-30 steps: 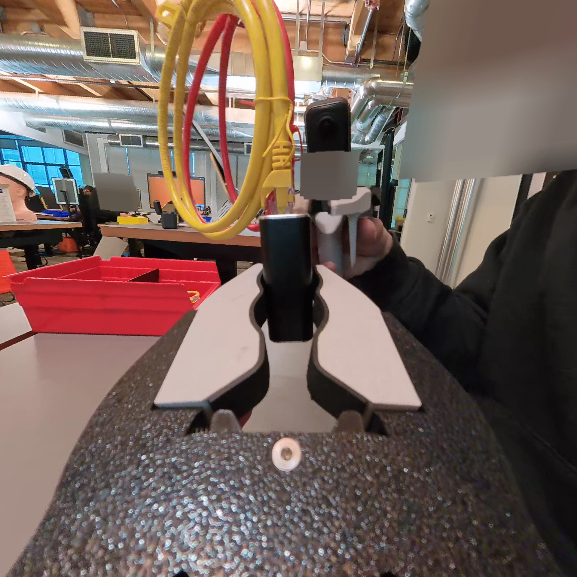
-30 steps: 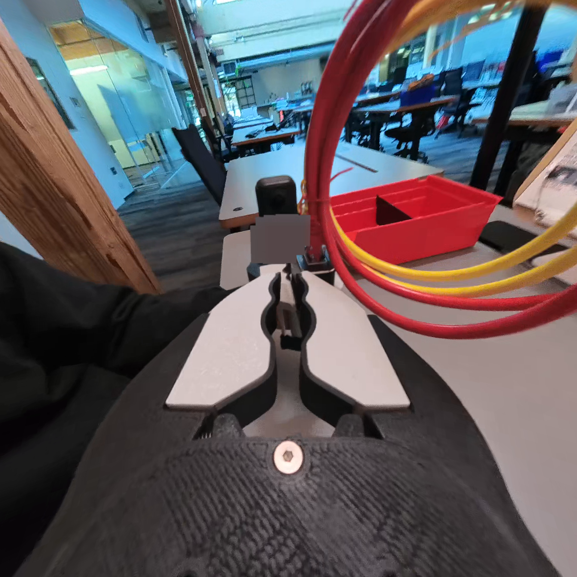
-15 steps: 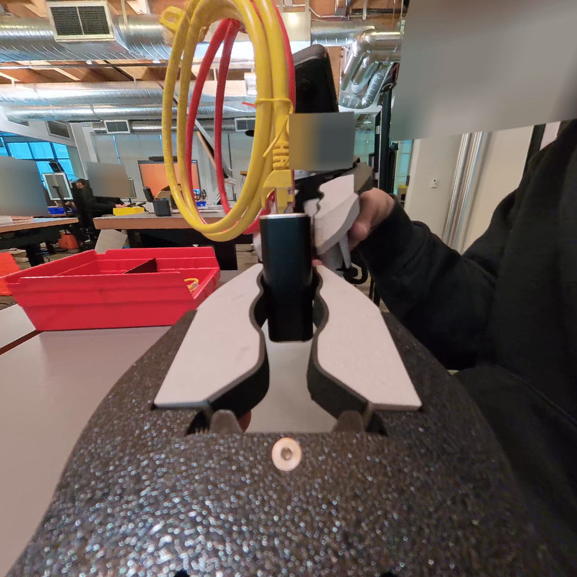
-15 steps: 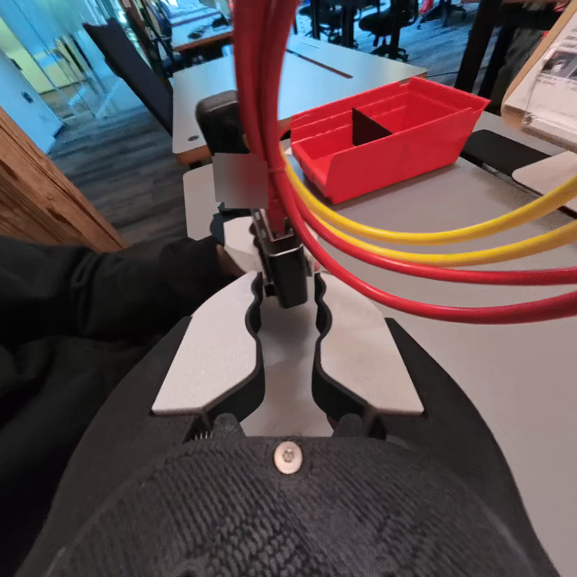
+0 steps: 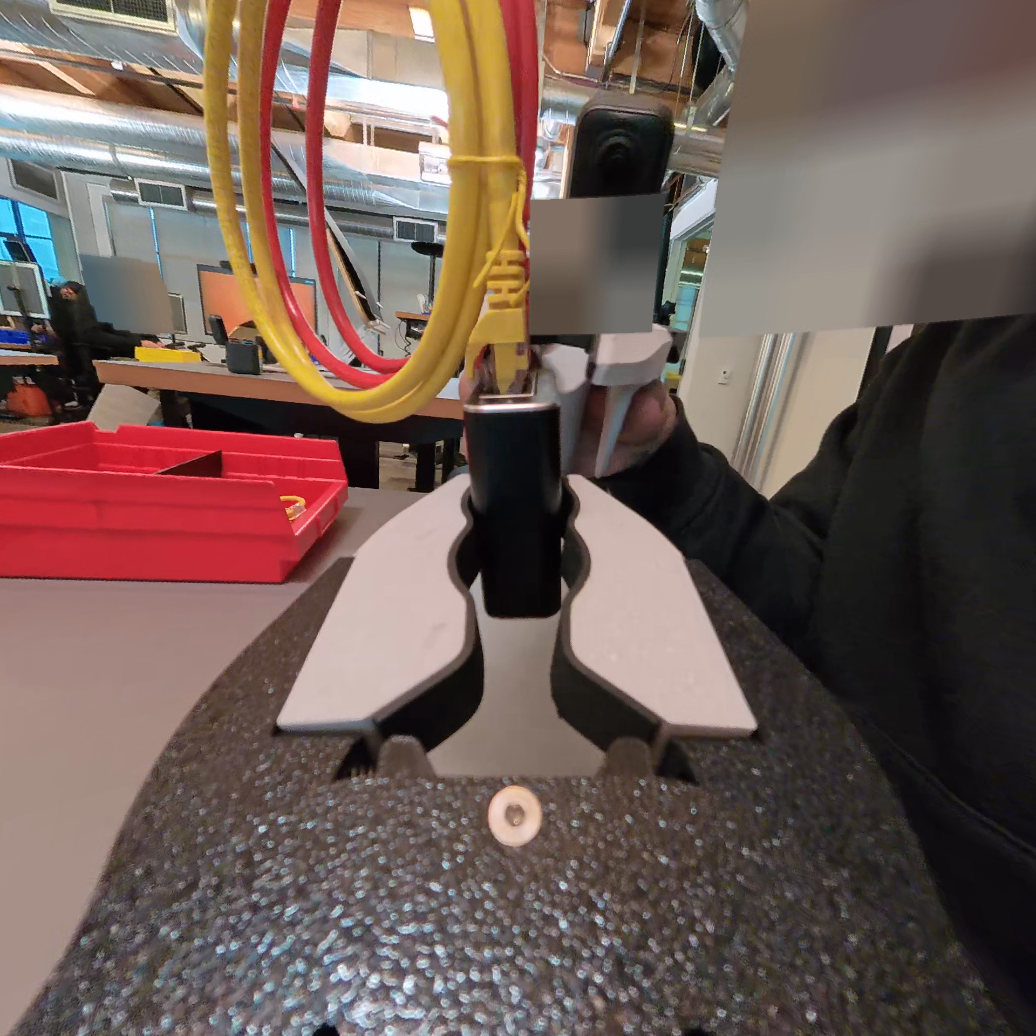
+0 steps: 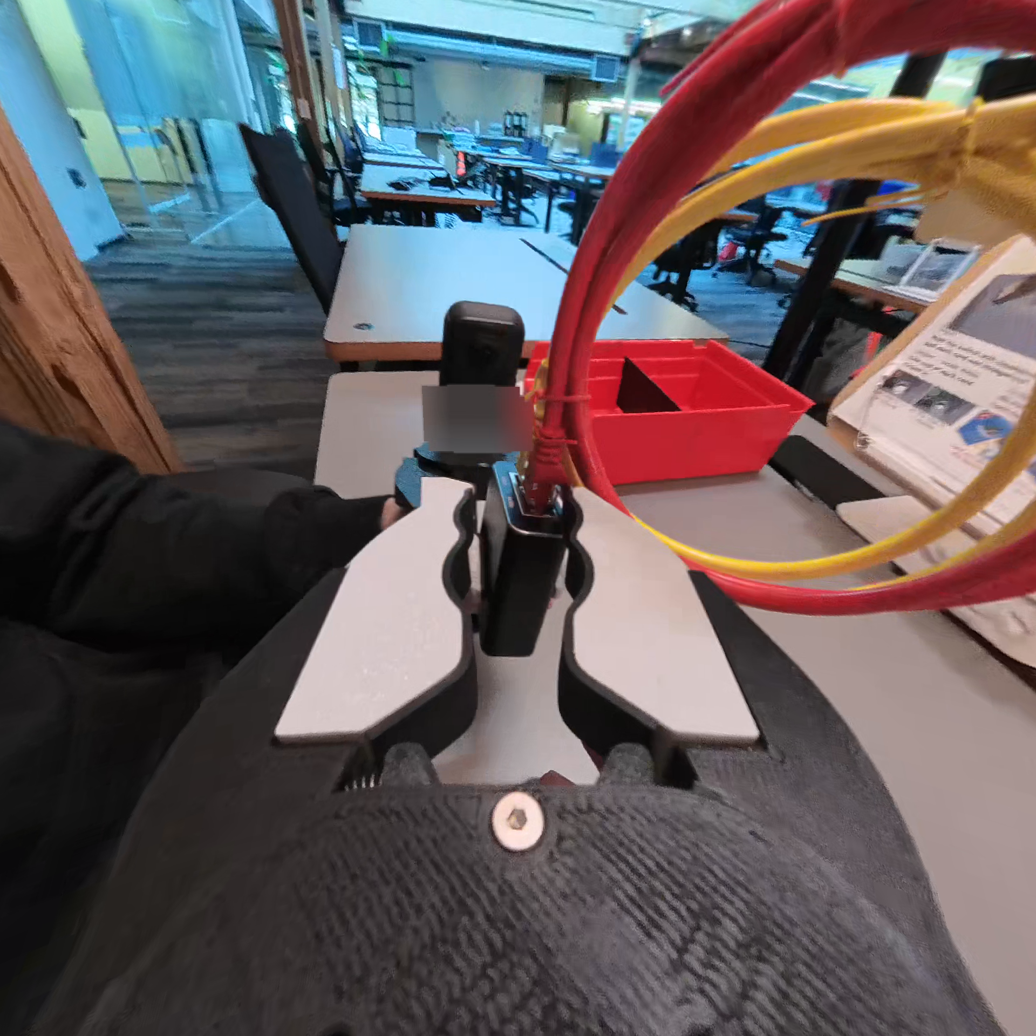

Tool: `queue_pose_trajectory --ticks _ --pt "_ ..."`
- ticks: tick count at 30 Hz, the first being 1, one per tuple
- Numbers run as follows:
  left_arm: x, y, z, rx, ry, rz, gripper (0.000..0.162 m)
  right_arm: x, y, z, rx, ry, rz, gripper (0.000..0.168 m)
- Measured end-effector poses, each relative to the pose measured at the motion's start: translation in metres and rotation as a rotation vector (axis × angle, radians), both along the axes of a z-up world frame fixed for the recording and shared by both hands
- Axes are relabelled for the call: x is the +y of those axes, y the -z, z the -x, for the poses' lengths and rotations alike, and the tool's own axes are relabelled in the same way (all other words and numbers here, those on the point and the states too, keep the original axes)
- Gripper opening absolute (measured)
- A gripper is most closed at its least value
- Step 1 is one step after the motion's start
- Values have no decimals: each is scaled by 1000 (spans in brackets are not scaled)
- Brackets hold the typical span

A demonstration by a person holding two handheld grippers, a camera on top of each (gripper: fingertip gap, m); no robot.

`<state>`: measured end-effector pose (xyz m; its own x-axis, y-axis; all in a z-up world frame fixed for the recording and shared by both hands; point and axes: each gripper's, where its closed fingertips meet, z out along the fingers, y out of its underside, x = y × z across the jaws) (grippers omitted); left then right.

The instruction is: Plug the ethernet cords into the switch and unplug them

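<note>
My left gripper [image 5: 516, 538] is clamped on the black switch [image 5: 514, 504], held upright above the grey table [image 5: 112, 673]. The yellow cord [image 5: 347, 224] and red cord [image 5: 336, 314] loop overhead, and their plugs sit in the switch's top ports. My right gripper [image 6: 518, 555] straddles the same switch body — fingers look parted, perhaps brushing one side, no firm bite that I can judge. The red bin [image 5: 168, 504] is behind on the table.

Judgement: unplugging comes next. Keep the left grip rigid; bring the right gripper up onto the red plug [image 6: 541, 459], press its latch tab, pull straight along the port axis — no twisting, loops kept clear.
</note>
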<state>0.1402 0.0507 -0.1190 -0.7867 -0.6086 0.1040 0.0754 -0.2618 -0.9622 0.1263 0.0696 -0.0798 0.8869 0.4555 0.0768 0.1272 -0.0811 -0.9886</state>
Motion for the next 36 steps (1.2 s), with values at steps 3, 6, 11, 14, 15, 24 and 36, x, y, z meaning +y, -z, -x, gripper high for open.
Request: queue_pose_trajectory --ticks 3,6,11,14,15,24,36 --pt "0 4 1 -20 -5 -27 25 1 4 -4 29 34 43 16" --pt "-3 3 5 -63 2 -39 25 -2 2 -1 142 -7 76 12" --pt "-2 4 3 -78 -21 -56 25 -3 7 0 88 39 135 23" --pt "-2 3 3 -93 -24 -52 25 -2 8 -1 54 77 143 23" --pt "-2 3 2 -101 -35 -56 25 -1 8 -1 52 81 135 23" --pt "-8 -1 8 -134 0 -66 25 6 5 15 0 40 94 23" --pt "-7 -9 18 -168 51 -10 26 5 -6 20 -62 1 -13 16"
